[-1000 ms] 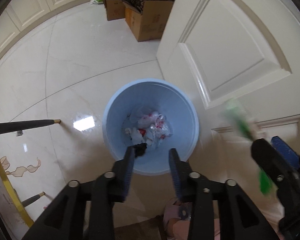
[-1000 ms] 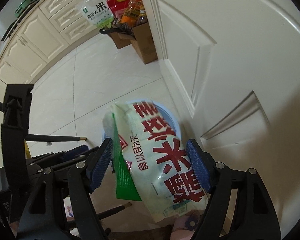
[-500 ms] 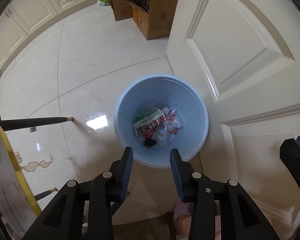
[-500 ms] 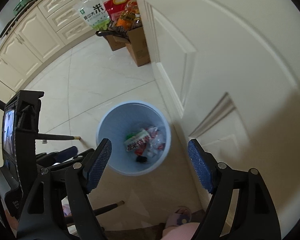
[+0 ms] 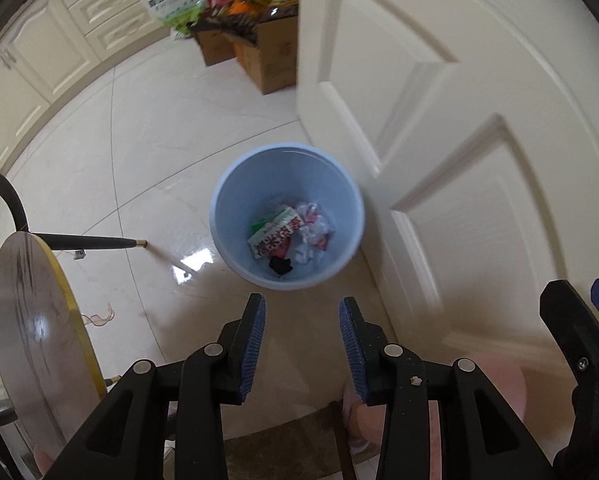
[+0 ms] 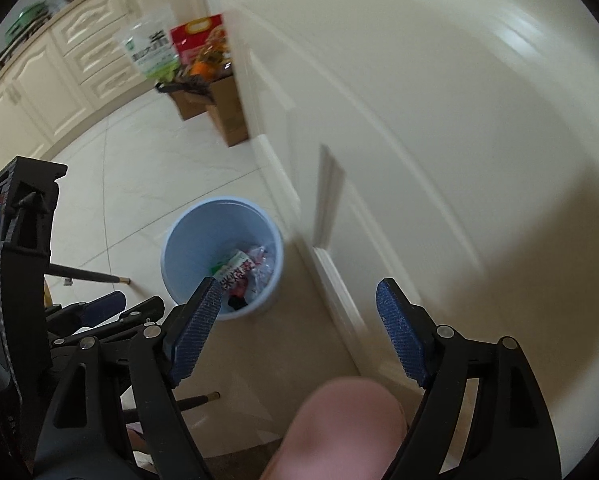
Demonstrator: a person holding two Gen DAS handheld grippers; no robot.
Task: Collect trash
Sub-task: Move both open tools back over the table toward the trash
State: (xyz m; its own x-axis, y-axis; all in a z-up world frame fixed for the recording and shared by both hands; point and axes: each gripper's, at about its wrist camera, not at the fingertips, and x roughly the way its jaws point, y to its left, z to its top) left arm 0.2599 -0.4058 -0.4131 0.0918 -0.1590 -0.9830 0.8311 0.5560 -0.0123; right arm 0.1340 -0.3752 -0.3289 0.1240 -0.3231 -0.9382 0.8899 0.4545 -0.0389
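Left wrist view looks almost straight down on the round pale-blue plastic waste bin (image 5: 286,216), which stands on the cream tiled floor (image 5: 171,152) just beside the white panelled door (image 5: 439,128). My left gripper (image 5: 301,344) points down with its blue-padded jaws partly spread and nothing between them. My right gripper (image 6: 299,330) has its jaws wide apart and also empty; they have just been opening further.

The trash lies inside the bin: a white snack wrapper with red lettering and a green edge (image 5: 275,234) rests on top of crumpled clear and white wrappers (image 5: 313,232), with a small black scrap (image 5: 280,266) at the near edge of the heap. The snack wrapper's long axis runs slantwise across the bin floor.

From the left gripper the bin sits straight ahead of the fingertips and well below them; from the right gripper it lies ahead and off to the left, behind the left jaw. So the left hand seems the better lined up with it.

I judge this drop finished. The next piece of trash must be sought elsewhere, perhaps on the round grey table with a yellow rim (image 5: 35,344) at my left, though I can see no litter on it from here.
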